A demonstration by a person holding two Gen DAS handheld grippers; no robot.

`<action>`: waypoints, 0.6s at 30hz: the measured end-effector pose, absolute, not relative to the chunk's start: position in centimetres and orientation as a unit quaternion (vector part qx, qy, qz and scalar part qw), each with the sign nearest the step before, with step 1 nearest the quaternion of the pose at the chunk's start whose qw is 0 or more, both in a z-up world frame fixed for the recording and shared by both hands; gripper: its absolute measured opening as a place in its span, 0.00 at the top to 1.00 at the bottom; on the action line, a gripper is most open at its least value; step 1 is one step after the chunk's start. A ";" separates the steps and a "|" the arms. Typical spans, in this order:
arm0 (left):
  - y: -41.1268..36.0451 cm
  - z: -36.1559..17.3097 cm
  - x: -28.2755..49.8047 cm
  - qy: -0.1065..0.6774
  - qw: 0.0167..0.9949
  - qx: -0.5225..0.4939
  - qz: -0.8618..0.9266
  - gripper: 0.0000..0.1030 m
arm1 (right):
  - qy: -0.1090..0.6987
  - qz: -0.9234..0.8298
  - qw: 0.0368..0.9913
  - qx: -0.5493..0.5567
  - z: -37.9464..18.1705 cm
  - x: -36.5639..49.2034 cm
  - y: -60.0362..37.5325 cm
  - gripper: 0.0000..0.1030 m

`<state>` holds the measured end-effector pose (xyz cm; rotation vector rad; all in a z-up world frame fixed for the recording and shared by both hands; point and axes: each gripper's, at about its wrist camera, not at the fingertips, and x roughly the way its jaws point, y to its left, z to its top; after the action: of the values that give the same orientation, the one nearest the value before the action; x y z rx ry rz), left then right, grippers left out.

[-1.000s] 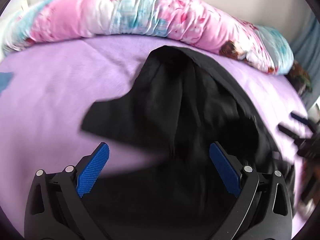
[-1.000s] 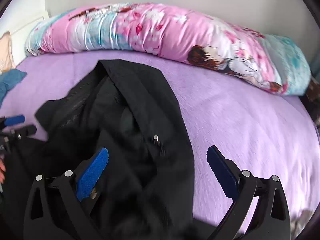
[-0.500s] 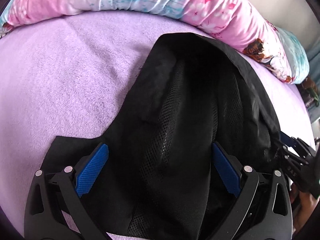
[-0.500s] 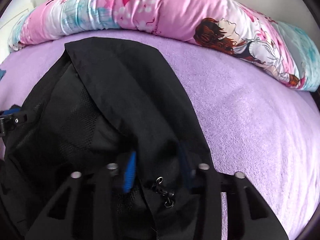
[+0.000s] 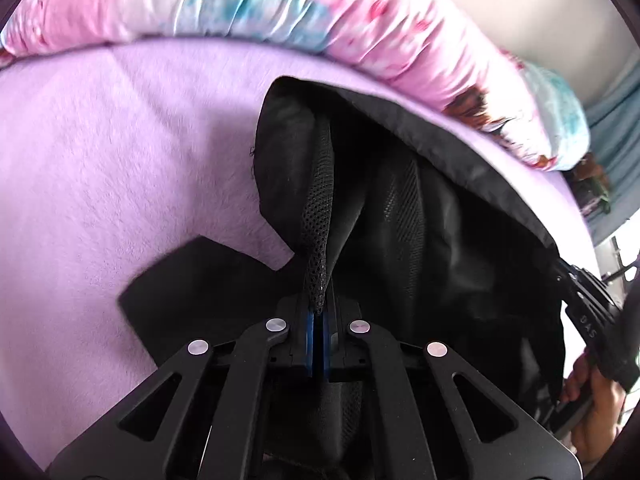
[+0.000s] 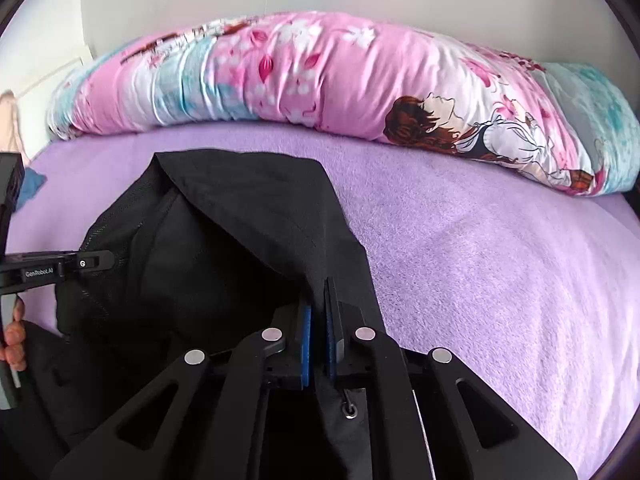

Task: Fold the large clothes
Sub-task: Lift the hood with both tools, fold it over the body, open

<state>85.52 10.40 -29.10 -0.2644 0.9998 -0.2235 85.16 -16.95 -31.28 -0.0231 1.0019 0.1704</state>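
Both grippers, wide apart a second ago, have just closed on the black jacket (image 6: 224,240): the left gripper (image 5: 318,334) clenches a fold of its mesh lining, the right gripper (image 6: 317,340) pinches its front edge. It lies on the purple bed (image 6: 500,260), long axis running toward the pink pillow (image 6: 320,76).

Your left gripper (image 5: 318,330) pinches the jacket's (image 5: 420,216) mesh lining (image 5: 318,216) on the purple bed (image 5: 120,168), its far edge lined by a pillow (image 5: 280,4).
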 end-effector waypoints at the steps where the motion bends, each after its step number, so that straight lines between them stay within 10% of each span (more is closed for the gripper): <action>1: 10.6 -28.3 84.8 0.466 0.867 -0.133 -0.115 0.99 | 0.475 0.083 0.876 0.000 -30.3 84.7 -17.5 0.95; 18: 8.0 -20.0 60.5 0.306 0.941 -0.024 -0.143 0.95 | 0.388 0.163 0.905 0.055 -13.7 63.1 -18.7 0.95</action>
<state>60.50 8.03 -19.99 -0.0497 0.6242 -0.2913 63.07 -18.67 -13.68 0.1138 0.8020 0.3357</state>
